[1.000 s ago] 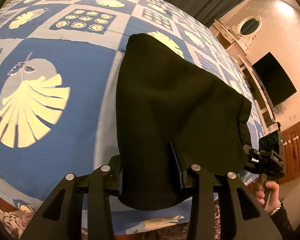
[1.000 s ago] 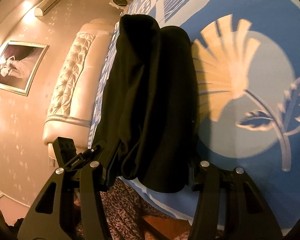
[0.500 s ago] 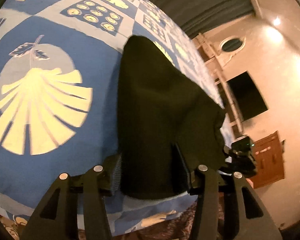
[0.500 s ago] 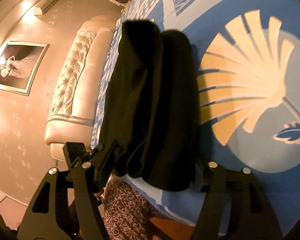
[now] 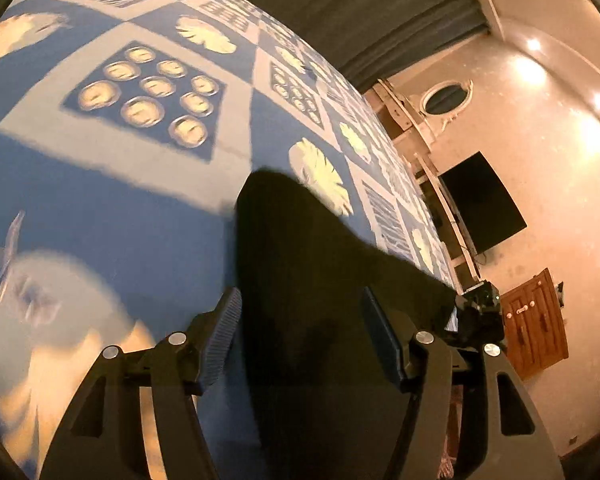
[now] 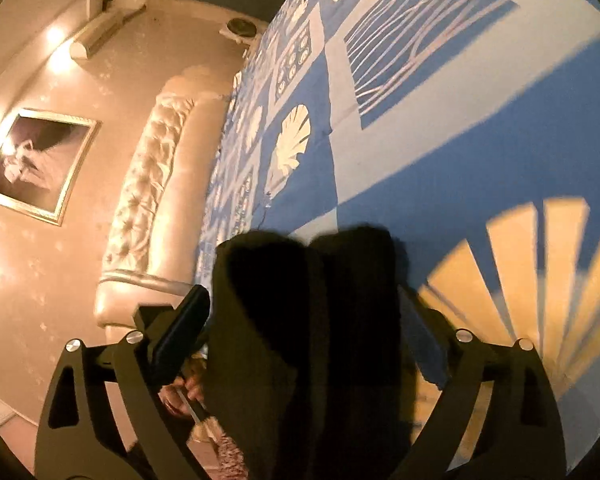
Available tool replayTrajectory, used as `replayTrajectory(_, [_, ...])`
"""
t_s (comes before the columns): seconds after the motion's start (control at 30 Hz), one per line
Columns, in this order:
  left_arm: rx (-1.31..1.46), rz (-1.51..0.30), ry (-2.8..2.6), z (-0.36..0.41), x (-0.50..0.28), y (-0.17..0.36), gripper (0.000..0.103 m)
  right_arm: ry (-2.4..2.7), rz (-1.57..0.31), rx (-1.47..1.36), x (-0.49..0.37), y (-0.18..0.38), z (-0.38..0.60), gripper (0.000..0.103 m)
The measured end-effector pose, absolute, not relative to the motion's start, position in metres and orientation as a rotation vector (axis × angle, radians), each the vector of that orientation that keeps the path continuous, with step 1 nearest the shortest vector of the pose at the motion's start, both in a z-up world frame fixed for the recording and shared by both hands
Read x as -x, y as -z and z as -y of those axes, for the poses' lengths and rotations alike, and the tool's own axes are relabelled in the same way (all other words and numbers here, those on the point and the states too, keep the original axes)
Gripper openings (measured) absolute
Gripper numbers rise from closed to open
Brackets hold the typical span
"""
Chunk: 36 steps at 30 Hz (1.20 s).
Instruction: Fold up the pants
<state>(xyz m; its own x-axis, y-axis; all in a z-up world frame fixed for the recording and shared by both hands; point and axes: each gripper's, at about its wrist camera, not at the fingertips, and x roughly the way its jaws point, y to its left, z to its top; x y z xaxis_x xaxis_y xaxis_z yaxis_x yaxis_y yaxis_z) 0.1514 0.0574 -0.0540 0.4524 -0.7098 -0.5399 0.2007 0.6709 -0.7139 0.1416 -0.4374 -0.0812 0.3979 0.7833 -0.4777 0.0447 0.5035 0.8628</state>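
Observation:
The black pants (image 5: 312, 280) lie on the blue patterned bedspread (image 5: 120, 200), a folded bundle stretched between both grippers. My left gripper (image 5: 300, 336) has its jaws spread wide, with the cloth lying between the fingers and apart from the left pad. My right gripper (image 6: 304, 332) is also spread wide around the other end of the pants (image 6: 312, 320), which shows two thick folds. The right gripper also shows in the left wrist view (image 5: 480, 312) at the far end of the cloth.
The bed's tufted cream headboard (image 6: 148, 200) stands to the left of the right gripper. A dark TV (image 5: 480, 204), a dresser with an oval mirror (image 5: 446, 100) and a wooden cabinet (image 5: 536, 324) line the wall beyond the bed. A framed picture (image 6: 36, 164) hangs on the wall.
Both grippers have opened from their hold on the pants and pulled back. The cloth has dropped lower in both views and more bedspread shows beyond it.

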Motion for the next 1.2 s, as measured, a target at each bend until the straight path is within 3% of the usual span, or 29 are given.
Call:
replayTrajectory(0.27, [0.703, -0.959, 0.617, -0.048, -0.2, 0.067, 0.062, -0.605, -1.077, -0.943, -0.165, 0.084, 0.428, 0.092])
replayTrajectory(0.33, [0.704, -0.961, 0.616, -0.048, -0.203, 0.07, 0.062, -0.602, -1.083, -0.914, -0.164, 0.085, 0.425, 0.079])
replayTrajectory(0.37, [0.702, -0.961, 0.615, -0.048, -0.203, 0.072, 0.061, -0.596, -1.1, -0.901, -0.164, 0.088, 0.424, 0.057])
replayTrajectory(0.43, [0.673, -0.963, 0.58, -0.05, -0.201, 0.073, 0.041, -0.591, -1.112, -0.931, -0.165, 0.095, 0.425, 0.05])
replayTrajectory(0.5, [0.657, -0.967, 0.561, -0.053, -0.199, 0.077, 0.033, -0.6, -1.102, -0.921, -0.164, 0.095, 0.424, 0.045])
replayTrajectory(0.7, [0.572, -0.942, 0.508, -0.05, -0.203, 0.071, 0.026, -0.605, -1.067, -0.916, -0.172, 0.091, 0.42, 0.039])
replayTrajectory(1.2, [0.579, -0.924, 0.45, -0.052, -0.229, 0.069, 0.025, -0.603, -1.034, -0.935, -0.205, 0.099, 0.417, 0.039])
